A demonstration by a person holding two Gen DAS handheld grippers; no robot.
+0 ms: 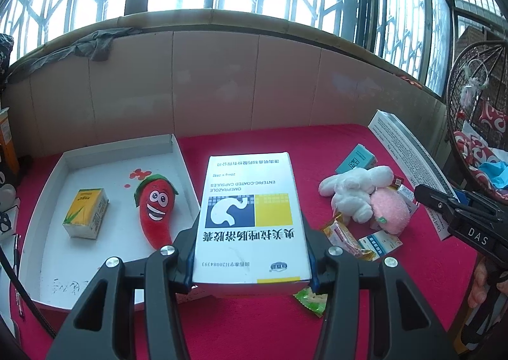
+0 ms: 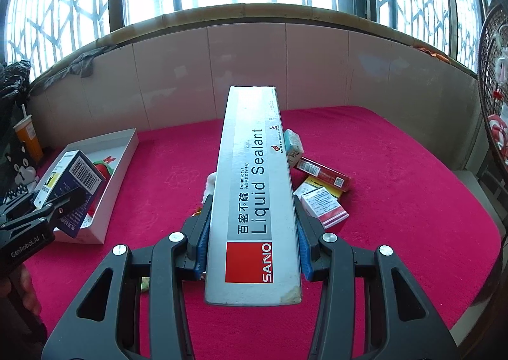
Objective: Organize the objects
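My left gripper point(image 1: 252, 252) is clamped on the white omeprazole capsule box point(image 1: 250, 217), one blue pad on each long side. I hold the box above the red cloth point(image 1: 254, 141), just beside the right wall of the white tray point(image 1: 179, 150).

Tray contents:
- a yellow carton point(image 1: 85, 217), lying on the left side of the tray floor;
- a red chili plush point(image 1: 157, 210), lying to the right of the carton and apart from it.

My right gripper point(image 2: 252, 242) is clamped on the long grey Liquid Sealant box point(image 2: 254, 185), which projects forward along the fingers above the cloth.

Loose items on the cloth, right of the capsule box:
- a white plush point(image 1: 355, 191) touching a pink plush point(image 1: 389, 209);
- a teal box point(image 1: 355, 163) behind them;
- several small sachets point(image 1: 344, 237) in front of them, overlapping.

In the right wrist view, a red carton point(image 2: 322, 174) and a red-and-white box point(image 2: 324, 206) lie beside the sealant box; whether they touch each other I cannot tell, since smaller packs are crowded between them.
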